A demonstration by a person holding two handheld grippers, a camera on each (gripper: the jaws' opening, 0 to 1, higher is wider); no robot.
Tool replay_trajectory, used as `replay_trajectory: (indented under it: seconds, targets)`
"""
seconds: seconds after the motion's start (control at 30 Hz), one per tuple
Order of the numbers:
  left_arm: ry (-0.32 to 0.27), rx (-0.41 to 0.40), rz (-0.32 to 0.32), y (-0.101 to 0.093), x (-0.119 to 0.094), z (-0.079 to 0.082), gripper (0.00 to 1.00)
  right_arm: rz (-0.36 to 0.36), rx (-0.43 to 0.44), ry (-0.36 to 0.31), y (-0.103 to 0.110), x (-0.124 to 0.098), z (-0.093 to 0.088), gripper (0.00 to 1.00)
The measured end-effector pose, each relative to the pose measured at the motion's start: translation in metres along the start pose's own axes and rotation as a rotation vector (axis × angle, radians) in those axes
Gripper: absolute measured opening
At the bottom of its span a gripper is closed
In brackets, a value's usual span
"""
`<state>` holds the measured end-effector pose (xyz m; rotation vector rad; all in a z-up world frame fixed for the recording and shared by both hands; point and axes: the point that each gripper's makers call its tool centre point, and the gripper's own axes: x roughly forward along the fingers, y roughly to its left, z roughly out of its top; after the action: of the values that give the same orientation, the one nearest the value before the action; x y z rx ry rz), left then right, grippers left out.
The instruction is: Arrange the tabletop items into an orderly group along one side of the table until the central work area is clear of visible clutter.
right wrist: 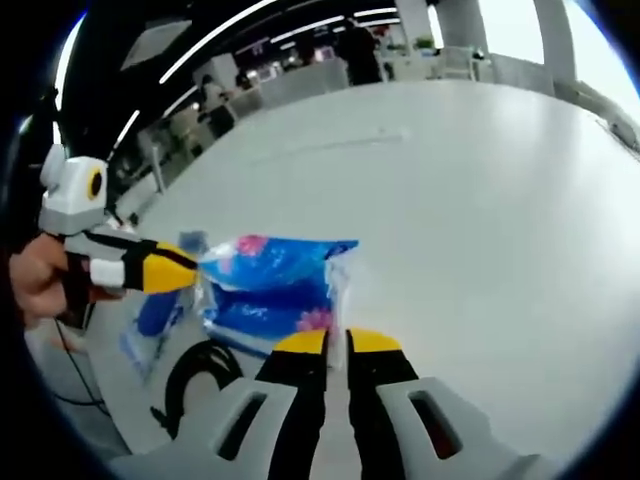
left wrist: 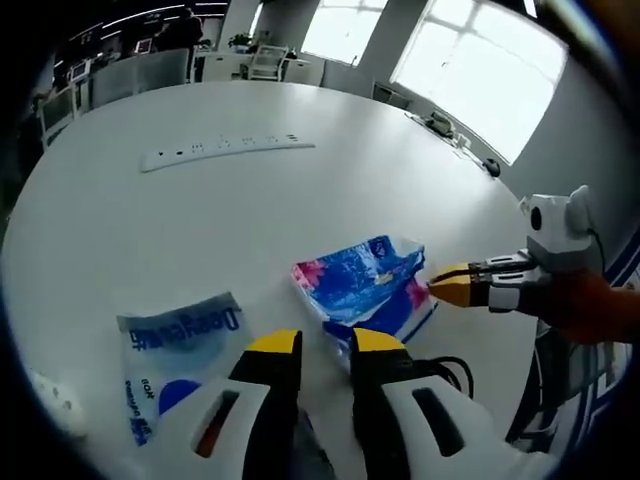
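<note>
A: What are the two tools doing?

B: Both meet at the blue plastic tissue pack with pink flower print (left wrist: 365,285), which sits near the table's edge. In the left gripper view the left gripper (left wrist: 325,342) has its yellow tips close together at the pack's near corner; the pack's lower edge is hidden behind them, so I cannot tell whether they pinch it. The right gripper (left wrist: 447,284) comes in from the right, its tip pressed against the pack's far corner, a hand (left wrist: 585,305) behind it.

A: And from the other side?

B: In the right gripper view the right gripper (right wrist: 337,342) has its jaws nearly together with a thin edge of the pack's wrapper between them, so it grips the pack. The left gripper (right wrist: 175,264) reaches the wrapper's opposite end.

A: Anything else on the round white table (left wrist: 300,190)?

B: A flat clear-and-blue printed plastic bag (left wrist: 178,362) lies just beside the pack. A long white power strip (left wrist: 225,150) lies well apart. A black cable (right wrist: 200,375) loops below the table edge, partly cut off.
</note>
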<state>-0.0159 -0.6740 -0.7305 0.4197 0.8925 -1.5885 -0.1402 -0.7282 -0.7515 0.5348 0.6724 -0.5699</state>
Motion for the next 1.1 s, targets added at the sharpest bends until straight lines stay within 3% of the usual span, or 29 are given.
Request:
replay_trajectory:
  seconds: [0.17,0.27,0.67,0.83,1.1]
  targets:
    - [-0.016,0.003,-0.001,-0.001,-0.01,-0.005,0.16,-0.003,-0.002,0.002,0.001,-0.005,-0.003,0.06]
    - [-0.02,0.068,0.039,0.004,-0.018,-0.009,0.15,-0.007,-0.003,0.0,0.002,-0.008,-0.004,0.06]
    - [-0.059,0.006,0.046,0.007,-0.051,-0.022,0.15,-0.002,-0.022,0.0,0.014,-0.019,-0.008,0.06]
    - [-0.056,0.001,0.059,0.009,-0.067,-0.041,0.15,0.005,-0.03,0.001,0.021,-0.024,-0.013,0.06]
    - [-0.078,-0.09,0.099,0.018,-0.099,-0.07,0.15,0.011,-0.048,0.012,0.033,-0.031,-0.024,0.06]
